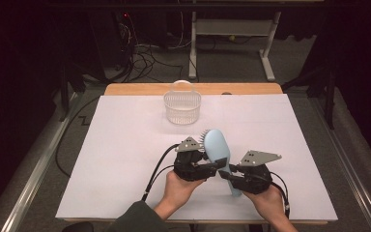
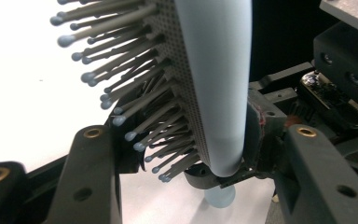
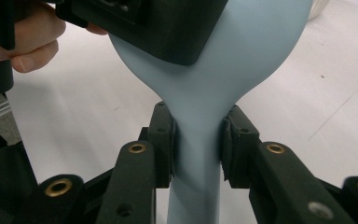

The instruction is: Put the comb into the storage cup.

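Nearest the camera, at lower centre of the high view, the person's two hands hold the grippers close together above the white table [image 1: 125,159]. The right gripper [image 1: 229,175] has its jaws closed on the neck of the pale blue hairbrush [image 1: 217,147]; the right gripper view shows both pads pressed flat against the handle [image 3: 196,158] just below where it flares into the head, a grip that probably keeps the brush from twisting. The left gripper [image 1: 211,166] is closed across the lower part of the brush head: in the left gripper view one pad bears on the smooth blue back [image 2: 223,84] and the other jaw sits among the bristles [image 2: 121,93], which stick out to the left of that frame. With both tools clamped, the brush is carried clear of the table, edge-up, bristles toward the person's left. This two-point hold looks like a handover or a re-orientation, so that one gripper can let go without the brush dropping. Farther off, at upper centre of the high view, a clear plastic basket [image 1: 182,112] with a hoop handle stands well apart, likely the destination. Beyond it lies the table's wooden edge [image 1: 251,88].
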A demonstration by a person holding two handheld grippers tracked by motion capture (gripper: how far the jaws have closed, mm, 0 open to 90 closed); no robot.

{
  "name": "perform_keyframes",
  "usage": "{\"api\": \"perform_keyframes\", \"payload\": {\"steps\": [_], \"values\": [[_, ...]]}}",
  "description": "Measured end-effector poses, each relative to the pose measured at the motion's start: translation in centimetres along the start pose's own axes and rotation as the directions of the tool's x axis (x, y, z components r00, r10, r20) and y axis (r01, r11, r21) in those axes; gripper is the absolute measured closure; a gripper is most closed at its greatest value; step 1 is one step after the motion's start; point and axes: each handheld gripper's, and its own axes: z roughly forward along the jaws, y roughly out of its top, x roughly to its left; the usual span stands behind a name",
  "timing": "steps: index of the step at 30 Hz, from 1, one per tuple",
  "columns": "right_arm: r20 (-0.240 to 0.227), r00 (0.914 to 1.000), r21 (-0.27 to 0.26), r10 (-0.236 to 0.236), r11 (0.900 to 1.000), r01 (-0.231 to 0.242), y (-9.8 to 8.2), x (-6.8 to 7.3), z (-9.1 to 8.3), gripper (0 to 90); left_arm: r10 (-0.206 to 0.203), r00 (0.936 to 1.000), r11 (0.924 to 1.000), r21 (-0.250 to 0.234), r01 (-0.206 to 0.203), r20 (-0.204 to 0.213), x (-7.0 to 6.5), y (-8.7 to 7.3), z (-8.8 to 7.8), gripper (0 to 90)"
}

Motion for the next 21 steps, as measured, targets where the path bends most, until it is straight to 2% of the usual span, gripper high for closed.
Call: {"api": "perform_keyframes", "payload": {"steps": [5, 11, 21], "values": [[-0.019, 0.9998, -0.007, 0.002, 1.000, -0.002, -0.1, 0.0, 0.0, 69.8, 0.028, 0.9996, 0.9996, -0.002, -0.028, -0.006, -0.4, 0.0, -0.1, 51.4], [-0.043, 0.9990, -0.020, 0.012, 1.000, -0.013, -0.2, -0.1, -0.1, 69.2, 0.042, 0.9991, 0.9991, -0.003, -0.042, -0.003, -0.6, 0.1, -0.3, 51.7], [-0.053, 0.9981, -0.019, 0.031, 0.999, -0.032, -0.6, -0.8, -0.1, 55.3, 0.039, 0.9989, 0.9987, -0.033, -0.040, -0.025, 0.0, 0.6, -1.2, 52.2]]}}
